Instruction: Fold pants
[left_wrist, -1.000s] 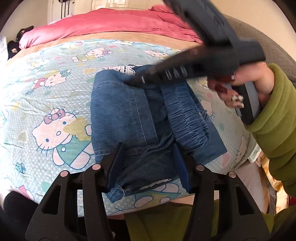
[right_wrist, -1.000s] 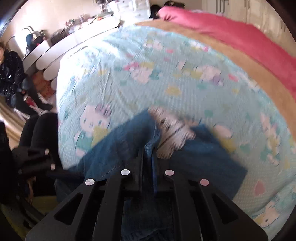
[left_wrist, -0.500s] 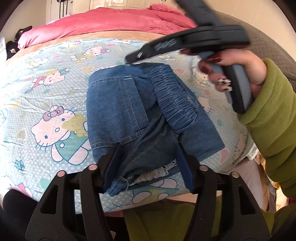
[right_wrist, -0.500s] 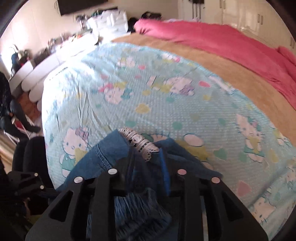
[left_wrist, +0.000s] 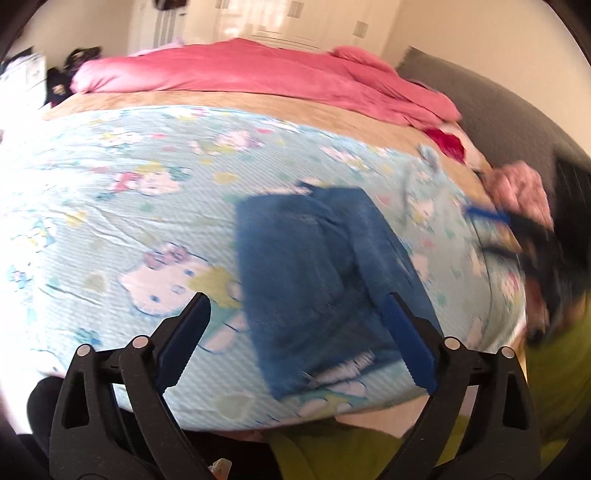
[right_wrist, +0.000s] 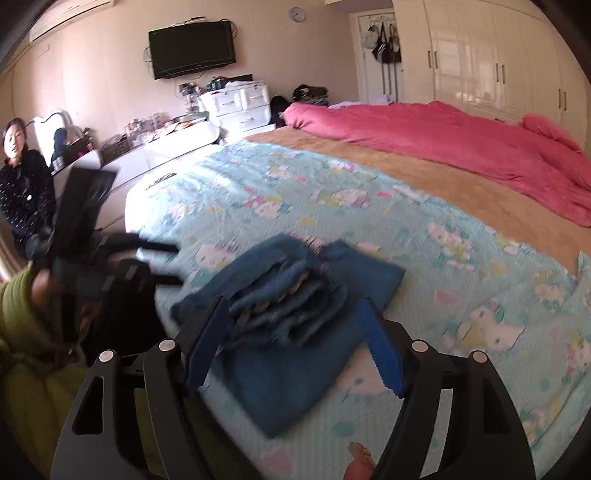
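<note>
Bedroom setting: bed (right_wrist: 369, 192) with a cartoon-print sheet, pink duvet (right_wrist: 443, 140) at the far side. Left gripper (left_wrist: 295, 325) — jaws wide, just opened, gripping nothing; the pants (left_wrist: 317, 273) lie on the sheet beyond its blue pads (left_wrist: 406, 343), toward 12 o'clock. Right gripper (right_wrist: 291, 343) — jaws apart, just opened, nothing clamped. Folded pants (right_wrist: 295, 302) rest near the bed's front edge. From the right wrist, the left gripper (right_wrist: 159, 262) shows blurred at 9 o'clock. A seated person (right_wrist: 22, 184) is at 10 o'clock.
</note>
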